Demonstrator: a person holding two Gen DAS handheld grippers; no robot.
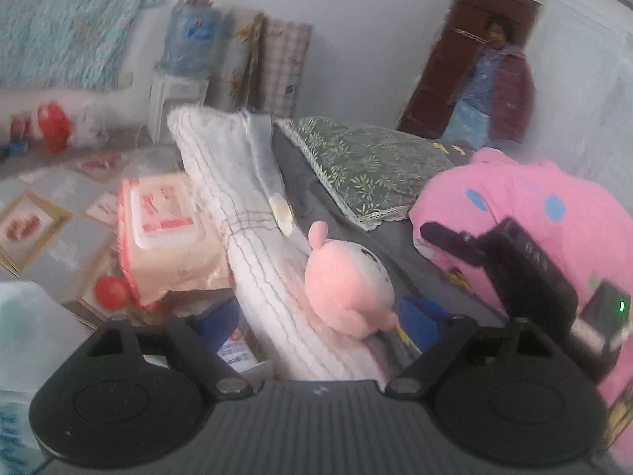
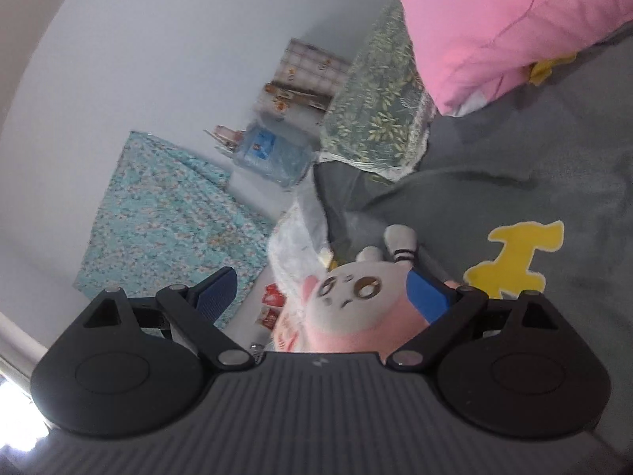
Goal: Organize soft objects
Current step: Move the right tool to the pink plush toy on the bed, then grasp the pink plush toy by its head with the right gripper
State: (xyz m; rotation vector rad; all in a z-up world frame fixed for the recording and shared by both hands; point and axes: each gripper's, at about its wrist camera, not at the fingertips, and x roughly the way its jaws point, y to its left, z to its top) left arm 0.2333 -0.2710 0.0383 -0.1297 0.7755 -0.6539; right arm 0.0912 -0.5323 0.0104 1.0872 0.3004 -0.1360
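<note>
A small pink and white plush toy (image 1: 348,285) lies at the edge of the bed, on the grey bedsheet (image 1: 348,221) beside a white quilted mattress cover (image 1: 245,213). My left gripper (image 1: 320,316) is open, its blue pads either side of the toy's near end. The right gripper's black body (image 1: 526,273) shows at the right of this view. In the right wrist view my right gripper (image 2: 324,289) is open and the plush toy (image 2: 352,297) sits between its fingers, nearer the right pad (image 2: 427,293). A pink pillow (image 1: 534,206) lies on the bed.
A green leaf-print pillow (image 1: 364,162) lies behind the pink one. A pack of wet wipes (image 1: 166,233) and clutter sit beside the bed on the left. A person (image 1: 498,83) stands at a brown door. A yellow shape (image 2: 514,253) is printed on the sheet.
</note>
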